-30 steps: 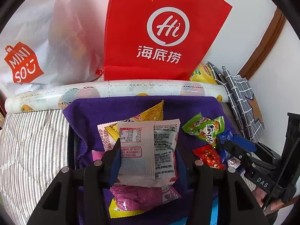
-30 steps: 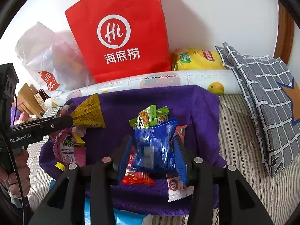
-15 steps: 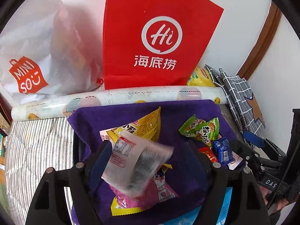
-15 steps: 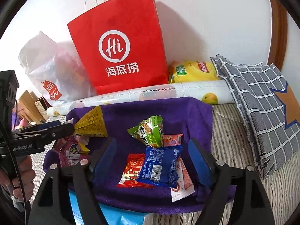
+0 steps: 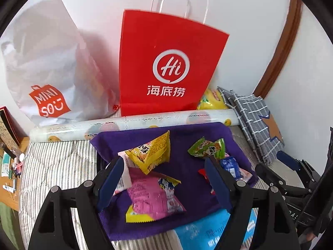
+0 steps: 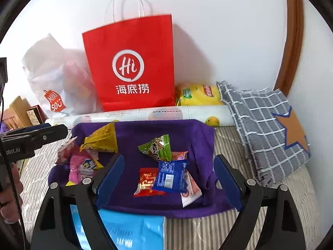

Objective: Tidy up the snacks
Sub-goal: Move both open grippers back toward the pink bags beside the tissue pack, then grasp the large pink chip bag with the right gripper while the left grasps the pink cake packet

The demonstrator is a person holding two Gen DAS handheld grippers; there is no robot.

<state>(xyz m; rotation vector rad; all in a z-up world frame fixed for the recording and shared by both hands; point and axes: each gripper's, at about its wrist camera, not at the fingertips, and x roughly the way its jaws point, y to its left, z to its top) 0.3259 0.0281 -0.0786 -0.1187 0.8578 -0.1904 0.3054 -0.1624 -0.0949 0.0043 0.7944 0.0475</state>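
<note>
Purple cloth [image 5: 187,131] carries two clusters of snacks. On your left, the left gripper [image 5: 164,181] hangs wide apart and empty above the pink packet [image 5: 154,195], whose long axis runs away from you between its fingers; the yellow packet [image 5: 152,152] lies just beyond. On your right, the right gripper [image 6: 168,179] is spreading its jaws, gripping nothing, with the blue packet [image 6: 170,177] lying loose between them on the red packet [image 6: 146,181]. Each hand is nearer its own pile.

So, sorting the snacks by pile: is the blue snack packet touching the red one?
Touching. The right wrist view shows the blue snack packet lying overlapped on the red snack packet's right edge.
</note>
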